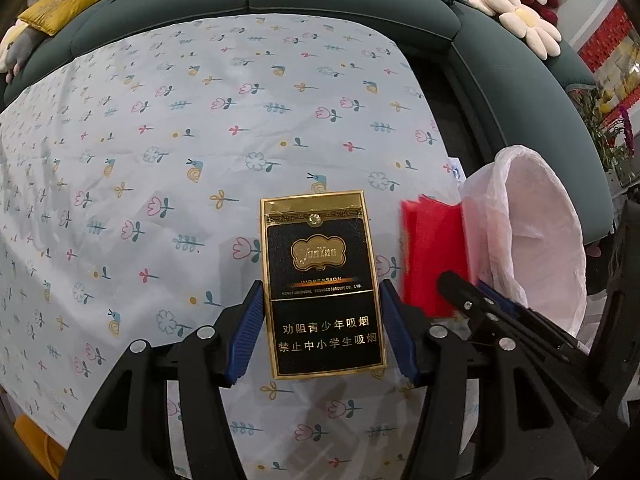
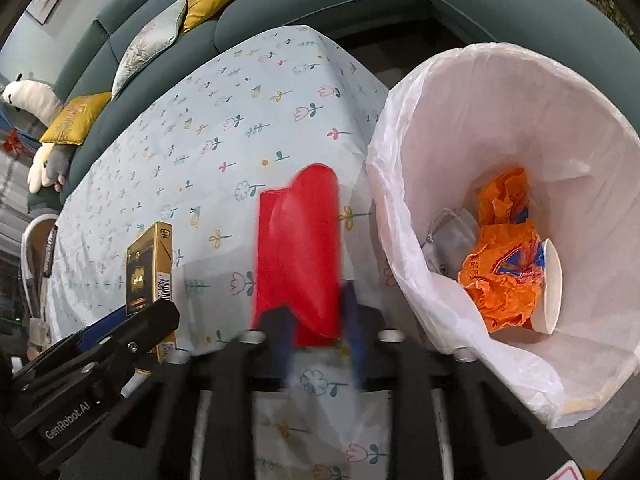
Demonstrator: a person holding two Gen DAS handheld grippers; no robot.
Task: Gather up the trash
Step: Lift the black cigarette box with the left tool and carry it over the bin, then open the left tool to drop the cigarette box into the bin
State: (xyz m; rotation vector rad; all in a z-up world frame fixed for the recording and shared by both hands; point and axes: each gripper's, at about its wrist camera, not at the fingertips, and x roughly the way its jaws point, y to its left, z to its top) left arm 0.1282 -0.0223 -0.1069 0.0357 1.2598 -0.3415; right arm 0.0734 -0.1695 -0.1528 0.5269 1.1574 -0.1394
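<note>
Cigarette pack (image 1: pixel 324 284) upright, clamped by left gripper (image 1: pixel 322 332); right gripper (image 2: pixel 316 336) pinches red wrapper (image 2: pixel 300 256).

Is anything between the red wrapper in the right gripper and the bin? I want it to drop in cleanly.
Nothing visible blocks it. The red wrapper, held in the right gripper, is above the tablecloth, just left of the bin's open, bag-lined mouth. The cigarette box stands on the opposite side, at the left gripper.
</note>
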